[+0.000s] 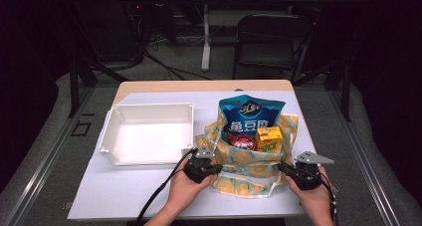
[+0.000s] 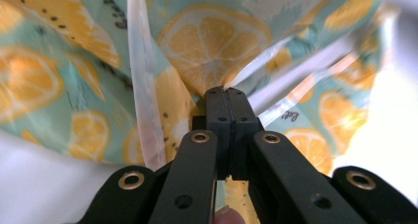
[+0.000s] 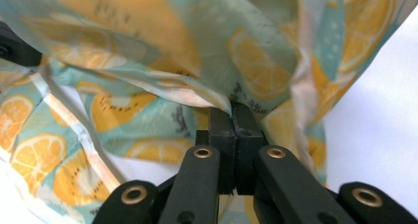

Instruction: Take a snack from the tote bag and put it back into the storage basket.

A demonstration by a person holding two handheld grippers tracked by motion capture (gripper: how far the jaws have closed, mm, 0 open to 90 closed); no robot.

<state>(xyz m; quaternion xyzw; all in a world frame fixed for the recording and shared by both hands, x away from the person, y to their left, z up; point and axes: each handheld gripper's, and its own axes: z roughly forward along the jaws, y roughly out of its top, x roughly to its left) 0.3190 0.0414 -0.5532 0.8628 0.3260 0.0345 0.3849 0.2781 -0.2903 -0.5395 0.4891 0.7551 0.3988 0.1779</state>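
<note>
A lemon-print fabric bag (image 1: 246, 164) lies open on the table, right of centre. Inside it stand a blue snack pouch (image 1: 251, 114), a red round tin (image 1: 243, 142) and a yellow carton (image 1: 269, 139). My left gripper (image 1: 215, 169) is shut on the bag's near left edge; its jaws pinch the printed fabric (image 2: 212, 46) in the left gripper view. My right gripper (image 1: 282, 168) is shut on the bag's near right edge, with the cloth (image 3: 256, 61) bunched above its closed jaws in the right gripper view.
A white empty rectangular bin (image 1: 149, 132) sits left of the bag. The table's near edge (image 1: 179, 217) runs just below my hands. A black chair (image 1: 271, 39) and a table leg (image 1: 205, 37) stand on the floor beyond the far edge.
</note>
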